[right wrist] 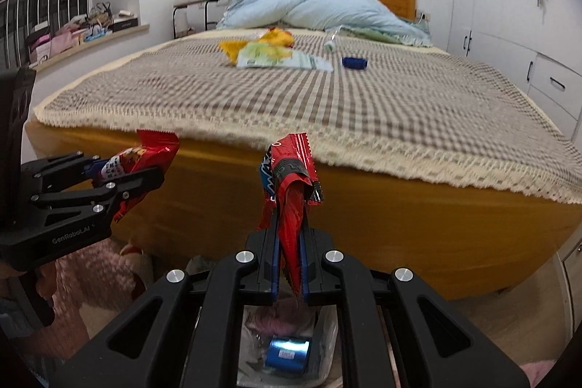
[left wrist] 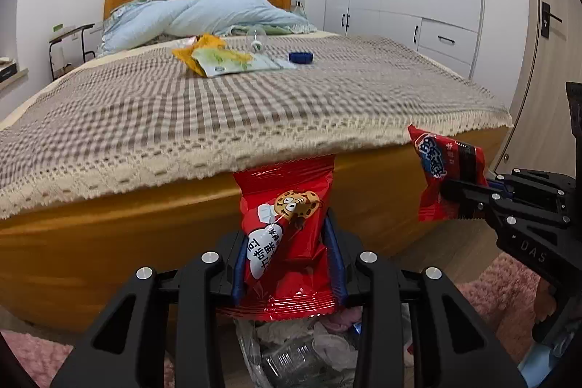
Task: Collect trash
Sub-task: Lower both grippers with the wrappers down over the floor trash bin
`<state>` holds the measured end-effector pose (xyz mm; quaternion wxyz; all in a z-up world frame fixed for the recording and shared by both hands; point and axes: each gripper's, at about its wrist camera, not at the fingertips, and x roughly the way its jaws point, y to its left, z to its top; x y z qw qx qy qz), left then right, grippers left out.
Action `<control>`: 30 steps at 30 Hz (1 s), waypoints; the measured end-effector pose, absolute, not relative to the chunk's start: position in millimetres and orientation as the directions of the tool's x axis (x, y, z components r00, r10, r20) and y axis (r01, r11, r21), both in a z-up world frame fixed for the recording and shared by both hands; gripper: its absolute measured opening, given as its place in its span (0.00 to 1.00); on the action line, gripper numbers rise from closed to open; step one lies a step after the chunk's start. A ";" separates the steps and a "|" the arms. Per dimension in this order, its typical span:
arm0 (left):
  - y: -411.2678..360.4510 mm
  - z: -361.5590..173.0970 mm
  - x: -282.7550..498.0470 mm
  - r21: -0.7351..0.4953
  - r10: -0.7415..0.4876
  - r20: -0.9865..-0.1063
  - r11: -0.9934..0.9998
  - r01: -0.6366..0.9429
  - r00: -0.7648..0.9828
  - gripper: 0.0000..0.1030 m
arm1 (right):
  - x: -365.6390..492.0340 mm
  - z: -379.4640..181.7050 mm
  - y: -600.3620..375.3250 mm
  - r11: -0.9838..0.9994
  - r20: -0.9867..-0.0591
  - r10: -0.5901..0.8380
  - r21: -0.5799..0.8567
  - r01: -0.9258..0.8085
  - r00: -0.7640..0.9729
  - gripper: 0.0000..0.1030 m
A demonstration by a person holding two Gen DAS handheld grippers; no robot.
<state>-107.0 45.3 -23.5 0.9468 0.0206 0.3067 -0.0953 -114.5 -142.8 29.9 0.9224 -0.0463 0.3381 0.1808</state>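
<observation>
Both grippers, left gripper [left wrist: 287,260] and right gripper [right wrist: 289,264], are clamping red snack wrappers above the trash bag [right wrist: 327,333], while wrappers [left wrist: 232,60] are waiting on the bed [left wrist: 327,104] at upper centre.

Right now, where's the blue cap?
The blue cap lies on the bed, toward the pillow end. In the left wrist view it sits just right of the flat wrappers; the right wrist view shows the same.

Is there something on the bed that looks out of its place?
Yes. Snack wrappers, a blue cap and a clear bottle lie loose on the checked bedspread, which looks like litter on a made bed.
</observation>
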 end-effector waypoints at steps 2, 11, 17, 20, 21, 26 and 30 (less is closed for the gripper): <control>44.6 -27.3 -108.2 -0.018 -0.162 -0.594 0.982 0.189 0.788 0.32 | -113.9 25.0 -140.1 0.929 -0.660 0.300 0.038 -0.368 0.689 0.08; 48.2 -49.9 -110.0 -0.028 -0.157 -0.656 0.982 0.184 0.738 0.32 | -112.1 10.7 -136.8 0.926 -0.707 0.294 0.045 -0.374 0.643 0.08; 51.6 -63.4 -109.2 -0.036 -0.154 -0.695 0.983 0.180 0.702 0.32 | -109.9 -1.4 -135.9 0.924 -0.742 0.294 0.059 -0.378 0.603 0.08; 54.1 -72.4 -103.1 -0.040 -0.137 -0.727 0.987 0.157 0.673 0.32 | -108.4 -8.8 -133.2 0.922 -0.761 0.292 0.062 -0.382 0.580 0.08; 55.0 -75.1 -101.4 -0.048 -0.137 -0.736 0.987 0.151 0.663 0.32 | -108.5 -11.9 -132.2 0.922 -0.767 0.289 0.061 -0.382 0.573 0.08; 56.5 -85.2 -96.2 -0.076 -0.147 -0.768 0.987 0.139 0.623 0.32 | -106.4 -22.7 -130.8 0.922 -0.794 0.281 0.067 -0.382 0.539 0.08; 54.9 -89.5 -96.9 -0.090 -0.161 -0.782 0.985 0.146 0.602 0.32 | -103.6 -28.3 -133.0 0.926 -0.808 0.280 0.085 -0.369 0.518 0.08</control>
